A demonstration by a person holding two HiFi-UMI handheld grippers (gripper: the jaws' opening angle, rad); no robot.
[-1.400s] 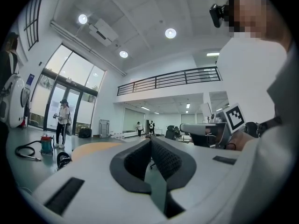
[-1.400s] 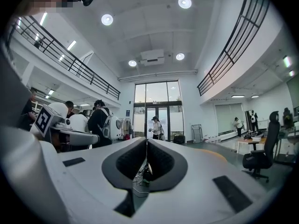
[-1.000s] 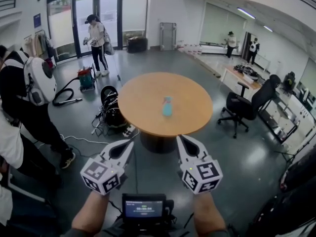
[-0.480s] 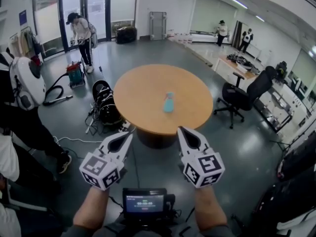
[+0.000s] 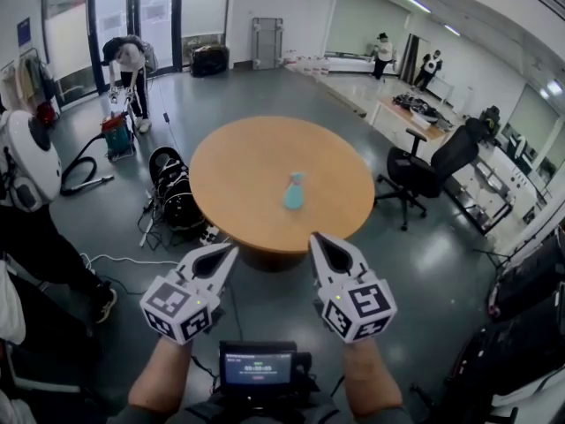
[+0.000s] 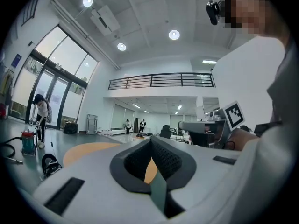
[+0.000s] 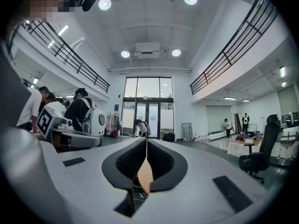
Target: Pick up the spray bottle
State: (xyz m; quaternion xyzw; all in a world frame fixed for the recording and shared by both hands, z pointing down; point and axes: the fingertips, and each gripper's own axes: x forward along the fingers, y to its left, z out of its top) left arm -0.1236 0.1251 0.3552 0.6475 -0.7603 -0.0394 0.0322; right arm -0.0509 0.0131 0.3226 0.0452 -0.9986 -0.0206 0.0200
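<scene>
A small light-blue spray bottle [image 5: 293, 191] stands upright near the middle of a round wooden table [image 5: 238, 170] in the head view. Both grippers hover short of the table's near edge, well away from the bottle. My left gripper [image 5: 231, 250] is shut and holds nothing; in the left gripper view its jaws [image 6: 150, 146] meet with only the tabletop seen behind them. My right gripper [image 5: 314, 238] is also shut and empty, its jaws [image 7: 146, 149] closed to a thin slit. The bottle is hidden in both gripper views.
A black office chair [image 5: 425, 177] stands right of the table. Black bags and cables [image 5: 172, 200] lie on the floor at its left, with a vacuum cleaner [image 5: 116, 138] and a person [image 5: 129, 64] beyond. A person with a white backpack [image 5: 25, 170] stands at far left. Desks [image 5: 415, 113] line the right.
The table and bottle have come nearer and shifted slightly left in the head view as I walked forward. Both grippers stay shut, held in front of me.
</scene>
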